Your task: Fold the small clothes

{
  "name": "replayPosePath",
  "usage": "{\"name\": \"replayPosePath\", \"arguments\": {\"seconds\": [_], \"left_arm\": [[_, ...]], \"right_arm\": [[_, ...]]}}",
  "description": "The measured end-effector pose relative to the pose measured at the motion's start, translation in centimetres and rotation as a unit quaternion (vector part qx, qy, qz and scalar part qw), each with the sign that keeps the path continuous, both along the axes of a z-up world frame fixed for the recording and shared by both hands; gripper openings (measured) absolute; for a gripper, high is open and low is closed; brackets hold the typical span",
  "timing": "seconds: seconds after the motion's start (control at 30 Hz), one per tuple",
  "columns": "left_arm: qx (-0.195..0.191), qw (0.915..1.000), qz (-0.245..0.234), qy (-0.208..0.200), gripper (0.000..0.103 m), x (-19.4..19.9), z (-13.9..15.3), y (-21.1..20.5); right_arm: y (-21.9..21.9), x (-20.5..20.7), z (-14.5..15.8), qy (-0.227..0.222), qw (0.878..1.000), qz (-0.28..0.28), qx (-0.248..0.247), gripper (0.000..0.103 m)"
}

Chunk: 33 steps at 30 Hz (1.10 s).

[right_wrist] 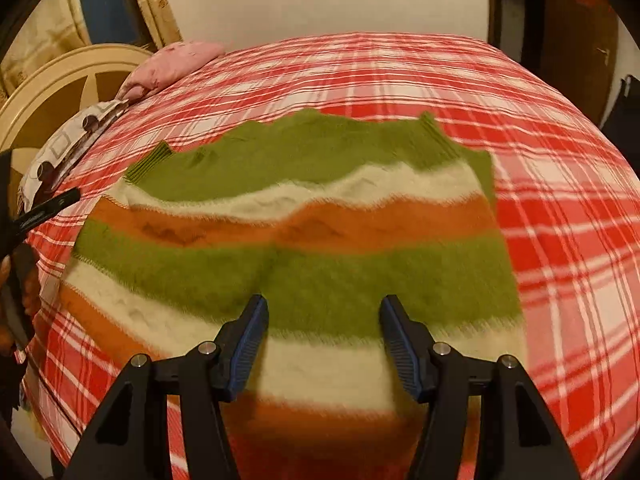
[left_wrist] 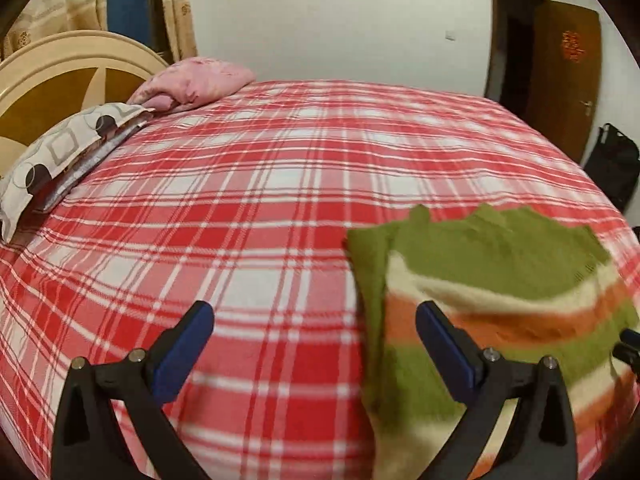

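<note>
A striped knitted sweater (right_wrist: 296, 248), banded in green, cream and orange with ribbed green cuffs, lay spread on the red-and-white plaid bedspread (right_wrist: 560, 240) of the bed, its sleeves apparently already turned in so that it formed a rough rectangle. The fold seemed to be at a middle stage: the sides looked done, and the lengthwise fold was probably still to come. The next move would likely call for each pair of tongs to pinch a corner of the near hem and carry it up over the body toward the far green edge, keeping the fuzzy knit from bunching. The right tongs (right_wrist: 324, 344) hovered over the near half of the sweater, spread apart with nothing pinched between them, the cream and green bands showing in the gap. The left tongs (left_wrist: 316, 352) were also spread and empty, set at the sweater's left edge, with one blue pad over the knit and the other over bare bedspread. Beyond the sweater, near the headboard (left_wrist: 60, 80), lay a patterned pillow (left_wrist: 60, 152) and a pink pillow (left_wrist: 192, 84), both well apart from it, and a wooden door (left_wrist: 564, 80) stood in the far wall.
</note>
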<state>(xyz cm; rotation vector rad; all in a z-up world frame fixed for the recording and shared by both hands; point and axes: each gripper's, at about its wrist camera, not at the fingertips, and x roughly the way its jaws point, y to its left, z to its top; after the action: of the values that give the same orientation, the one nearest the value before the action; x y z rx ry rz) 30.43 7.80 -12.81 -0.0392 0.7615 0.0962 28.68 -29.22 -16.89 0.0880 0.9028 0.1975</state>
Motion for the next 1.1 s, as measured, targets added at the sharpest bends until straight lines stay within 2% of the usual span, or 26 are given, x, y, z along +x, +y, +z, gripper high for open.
{"name": "replayPosePath", "arguments": {"seconds": [0.23,0.37,0.57,0.63,0.7,0.8,0.9,1.0,1.1], "left_arm": [[0.001,0.9993,-0.028,0.027,0.103,-2.5,-1.7,-1.3],[0.025,0.9966,-0.030,0.072,0.103,-2.6,-4.3,-2.1],[0.015,0.9967,-0.036,0.071,0.103,-4.0,-4.7,-1.5],[0.010,0.9971,-0.040,0.064,0.103,-4.9,-4.4,-1.0],[-0.001,0.9983,-0.034,0.046,0.103,-6.2,-4.0,0.3],[-0.019,0.9990,-0.013,0.038,0.103,-7.2,-3.6,2.9],[-0.029,0.9988,0.018,0.035,0.103,-7.5,-3.5,5.9],[-0.047,0.9973,0.047,0.033,0.103,-7.7,-3.6,8.2],[-0.059,0.9962,0.056,0.030,0.103,-7.9,-4.0,9.5]], "right_arm": [[-3.1,-3.5,0.3,-0.005,0.999,-0.045,0.012,0.060],[-3.6,-4.1,-0.7,0.007,0.999,-0.051,0.004,0.060],[-2.6,-5.1,-1.1,0.003,0.998,-0.051,-0.033,0.060],[-2.0,-5.7,-0.4,0.003,0.997,-0.054,-0.050,0.060],[-1.3,-6.6,1.0,-0.014,0.998,-0.046,-0.049,0.060],[1.7,-7.8,3.0,-0.050,0.996,-0.007,-0.073,0.060],[6.8,-8.6,4.0,-0.076,0.990,0.055,-0.103,0.060],[13.1,-9.0,4.3,-0.099,0.978,0.127,-0.133,0.060],[19.4,-9.4,3.8,-0.111,0.962,0.193,-0.159,0.060]]}}
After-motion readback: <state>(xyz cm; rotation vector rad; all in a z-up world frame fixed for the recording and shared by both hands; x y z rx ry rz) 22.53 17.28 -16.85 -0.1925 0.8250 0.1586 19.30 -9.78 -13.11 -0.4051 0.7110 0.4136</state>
